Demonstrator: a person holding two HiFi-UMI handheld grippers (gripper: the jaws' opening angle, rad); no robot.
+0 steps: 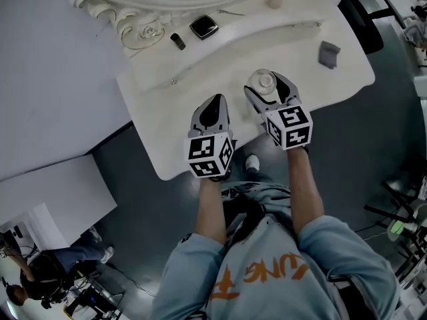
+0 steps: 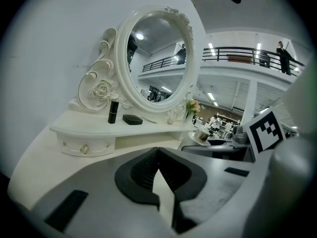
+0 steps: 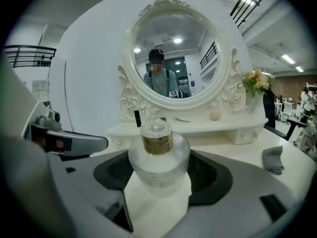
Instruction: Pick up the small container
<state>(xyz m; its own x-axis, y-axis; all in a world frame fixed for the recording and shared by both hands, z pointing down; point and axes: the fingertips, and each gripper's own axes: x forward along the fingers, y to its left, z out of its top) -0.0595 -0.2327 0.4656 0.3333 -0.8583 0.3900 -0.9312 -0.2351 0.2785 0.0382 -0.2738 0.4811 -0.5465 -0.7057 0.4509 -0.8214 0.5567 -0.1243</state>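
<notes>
**Small container clamped in my right gripper**

My right gripper (image 1: 267,85) is closed around the small container (image 3: 158,163), with a dark pad pressing on each side of its round body. The container is clear, ribbed glass with a gold-brown band at the neck and a clear stopper on top. I cannot tell whether there is any liquid inside, and it carries no label or print that I can read. It is over the front part of the white dressing table (image 1: 200,92), but I cannot tell whether its base touches the top.

My left gripper (image 1: 213,109) has its jaws pressed together with nothing between them. From there the container lies at about 2 o'clock in the head view.

On the raised shelf under the oval mirror (image 2: 156,53), at about 11 o'clock from my right gripper, lie a black compact (image 1: 203,27) and a black tube (image 1: 177,41) standing upright. A folded grey cloth (image 1: 328,53) lies at about 2 o'clock, well apart.

The only writing is the orange lettering on my pale blue shirt (image 1: 267,272). It shows upside down and I cannot read it fully.
</notes>
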